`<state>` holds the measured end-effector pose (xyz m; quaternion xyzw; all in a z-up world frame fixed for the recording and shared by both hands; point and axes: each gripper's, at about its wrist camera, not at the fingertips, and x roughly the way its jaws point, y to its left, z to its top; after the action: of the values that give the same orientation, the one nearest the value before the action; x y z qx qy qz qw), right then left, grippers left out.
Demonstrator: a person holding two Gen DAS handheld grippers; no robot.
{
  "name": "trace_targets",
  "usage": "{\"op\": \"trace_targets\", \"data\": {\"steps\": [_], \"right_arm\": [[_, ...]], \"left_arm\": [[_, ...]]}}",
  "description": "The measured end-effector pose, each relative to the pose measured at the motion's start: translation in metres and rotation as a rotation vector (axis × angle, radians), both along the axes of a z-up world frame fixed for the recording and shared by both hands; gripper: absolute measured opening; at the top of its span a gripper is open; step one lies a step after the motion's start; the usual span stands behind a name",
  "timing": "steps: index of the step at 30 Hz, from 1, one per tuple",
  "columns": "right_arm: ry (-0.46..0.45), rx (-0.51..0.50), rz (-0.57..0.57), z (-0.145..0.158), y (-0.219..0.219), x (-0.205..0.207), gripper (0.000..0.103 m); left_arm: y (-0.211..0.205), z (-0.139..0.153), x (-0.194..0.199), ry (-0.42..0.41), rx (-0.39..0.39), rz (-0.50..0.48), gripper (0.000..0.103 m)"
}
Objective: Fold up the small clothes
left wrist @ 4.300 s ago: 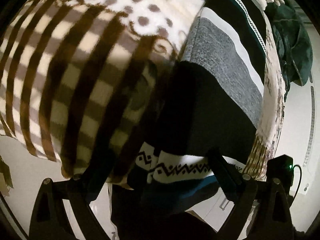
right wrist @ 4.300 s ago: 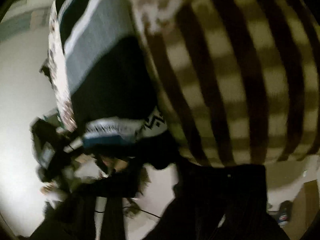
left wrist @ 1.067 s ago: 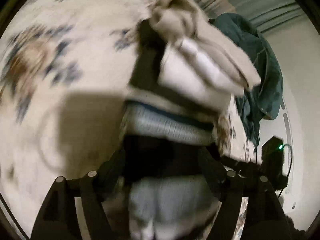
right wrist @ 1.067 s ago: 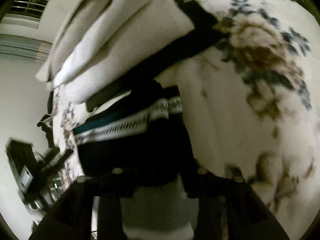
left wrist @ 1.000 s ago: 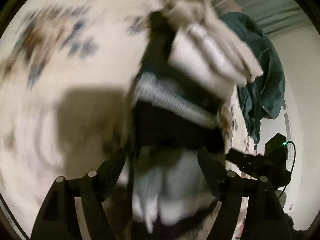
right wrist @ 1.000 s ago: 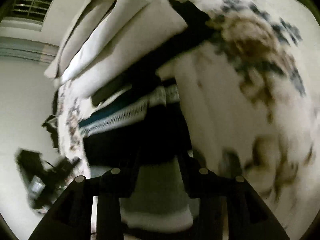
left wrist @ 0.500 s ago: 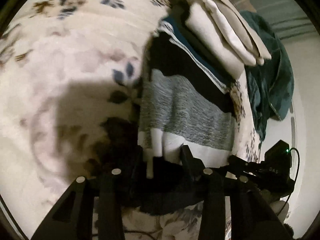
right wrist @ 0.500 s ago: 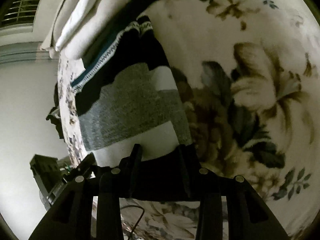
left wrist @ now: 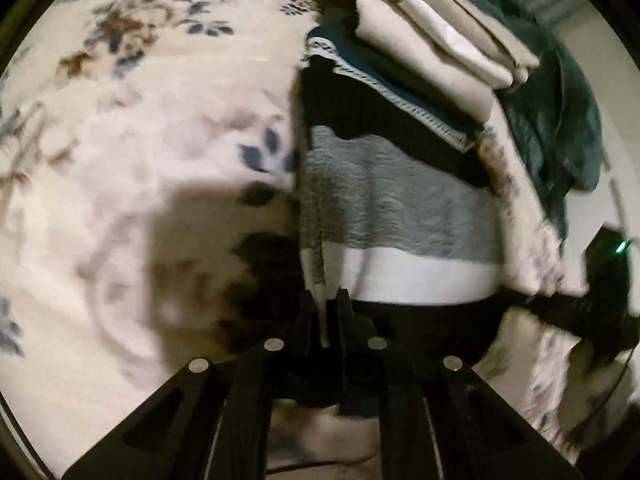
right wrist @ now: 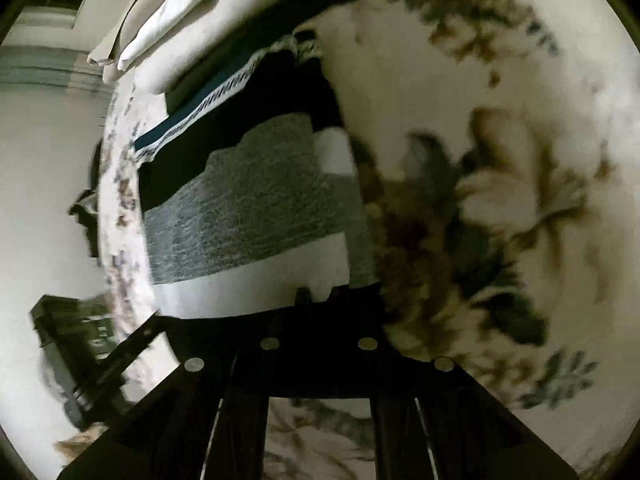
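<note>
A striped knit garment (left wrist: 396, 208) with black, grey, white and teal bands lies flat on the floral bed cover (left wrist: 132, 128). It also shows in the right wrist view (right wrist: 256, 212). My left gripper (left wrist: 327, 300) is shut on the garment's near left edge. My right gripper (right wrist: 316, 294) is shut on the near black edge at the garment's right side. Each gripper shows dimly in the other's view, at the bed's side.
A stack of folded beige cloths (left wrist: 436, 36) lies on the garment's far end; it also shows in the right wrist view (right wrist: 208, 12). A dark green garment (left wrist: 560, 120) hangs off the bed's edge. The bed's edge runs along the garment's outer side.
The garment has been laid out flat toward me. Both grippers' fingers have closed on its near edge and drawn back a little.
</note>
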<state>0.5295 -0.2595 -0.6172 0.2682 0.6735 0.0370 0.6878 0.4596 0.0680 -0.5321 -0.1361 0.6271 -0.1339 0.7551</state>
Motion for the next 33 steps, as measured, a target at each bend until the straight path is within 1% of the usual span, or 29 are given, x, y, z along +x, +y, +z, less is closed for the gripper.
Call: {"op": "trace_targets", "data": {"steps": [1, 2, 3, 5, 6, 7, 9, 10, 11, 12, 14, 15, 16, 17, 18, 19, 20, 21, 22, 23, 24, 25, 26, 27, 28, 29, 31, 32, 33], "right_arm": [[0.002, -0.006, -0.008, 0.0, -0.004, 0.001, 0.005], [0.012, -0.011, -0.004, 0.0, -0.005, 0.002, 0.005], [0.017, -0.013, -0.002, -0.001, -0.007, 0.002, 0.005], [0.03, 0.034, 0.003, -0.001, -0.006, 0.003, 0.006], [0.039, 0.061, 0.0, -0.001, -0.006, 0.003, 0.006], [0.056, 0.086, -0.016, -0.001, -0.009, 0.002, 0.009], [0.078, 0.128, -0.028, -0.002, -0.011, -0.001, 0.013], [0.093, 0.151, -0.043, -0.003, -0.015, -0.005, 0.019], [0.105, 0.161, -0.056, -0.004, -0.019, -0.01, 0.034], [0.112, 0.172, -0.066, -0.005, -0.02, -0.015, 0.04], [0.133, 0.194, -0.074, -0.01, -0.019, -0.024, 0.042], [0.15, 0.197, -0.064, -0.015, -0.016, -0.028, 0.042], [0.159, 0.2, -0.057, -0.017, -0.013, -0.031, 0.042], [0.175, 0.209, -0.05, -0.023, -0.009, -0.035, 0.042], [0.178, 0.216, -0.044, -0.026, -0.005, -0.037, 0.042], [0.166, 0.209, -0.044, -0.026, -0.002, -0.039, 0.035], [0.151, 0.182, -0.039, -0.025, 0.001, -0.04, 0.01], [0.146, 0.164, -0.03, -0.024, 0.003, -0.04, 0.005], [0.136, 0.152, -0.027, -0.022, 0.003, -0.039, 0.004], [0.118, 0.118, -0.017, -0.017, 0.004, -0.037, 0.003], [0.101, 0.088, -0.009, -0.013, 0.003, -0.036, 0.002], [0.092, 0.07, -0.01, -0.01, 0.001, -0.034, 0.002], [0.093, 0.073, -0.01, -0.01, 0.0, -0.034, 0.002], [0.094, 0.078, -0.013, -0.01, -0.005, -0.034, 0.002], [0.096, 0.093, -0.015, -0.009, -0.005, -0.034, 0.002], [0.102, 0.114, -0.013, -0.009, -0.008, -0.034, 0.003], [0.116, 0.156, -0.028, -0.01, -0.011, -0.039, 0.004], [0.119, 0.179, -0.044, -0.01, -0.013, -0.041, 0.007], [0.118, 0.194, -0.06, -0.011, -0.016, -0.043, 0.009]], "left_arm": [[0.005, -0.001, 0.0, -0.002, 0.075, -0.016, 0.006], [0.009, -0.001, 0.0, -0.004, 0.123, -0.029, 0.005], [0.017, -0.002, 0.0, 0.016, 0.108, -0.029, 0.005], [0.03, -0.002, -0.003, 0.053, -0.01, 0.013, 0.007], [0.032, -0.002, -0.006, 0.067, -0.087, 0.025, 0.011], [0.031, -0.002, -0.009, 0.085, -0.126, 0.029, 0.019], [0.026, -0.009, -0.02, 0.131, -0.229, 0.048, 0.059], [0.023, -0.013, -0.024, 0.142, -0.253, 0.054, 0.062], [0.02, -0.017, -0.028, 0.149, -0.262, 0.059, 0.062], [0.016, -0.023, -0.032, 0.161, -0.261, 0.067, 0.062], [0.008, -0.03, -0.034, 0.181, -0.289, 0.09, 0.062], [0.003, -0.03, -0.036, 0.167, -0.273, 0.096, 0.062], [-0.001, -0.03, -0.038, 0.146, -0.24, 0.098, 0.061], [-0.001, -0.029, -0.041, 0.128, -0.231, 0.097, 0.048], [-0.004, -0.028, -0.043, 0.102, -0.217, 0.08, 0.028], [-0.01, -0.024, -0.042, 0.081, -0.187, 0.053, 0.026], [-0.015, -0.021, -0.042, 0.06, -0.159, 0.015, 0.022], [-0.019, -0.016, -0.042, 0.04, -0.128, -0.025, 0.019], [-0.021, -0.009, -0.042, 0.01, -0.084, -0.089, 0.018], [-0.023, -0.006, -0.041, -0.001, -0.038, -0.13, 0.011], [-0.023, -0.003, -0.041, -0.024, 0.077, -0.187, 0.003], [-0.019, -0.005, -0.043, -0.03, 0.136, -0.216, 0.003], [-0.008, -0.01, -0.041, -0.001, 0.171, -0.219, 0.003], [0.006, -0.014, -0.04, 0.036, 0.14, -0.173, 0.003], [0.017, -0.016, -0.039, 0.063, 0.089, -0.124, 0.005], [0.032, -0.017, -0.038, 0.094, -0.016, -0.04, 0.007], [0.049, -0.019, -0.042, 0.113, -0.208, 0.098, 0.041], [0.053, -0.022, -0.045, 0.113, -0.304, 0.162, 0.074], [0.05, -0.025, -0.048, 0.104, -0.333, 0.191, 0.076]]}}
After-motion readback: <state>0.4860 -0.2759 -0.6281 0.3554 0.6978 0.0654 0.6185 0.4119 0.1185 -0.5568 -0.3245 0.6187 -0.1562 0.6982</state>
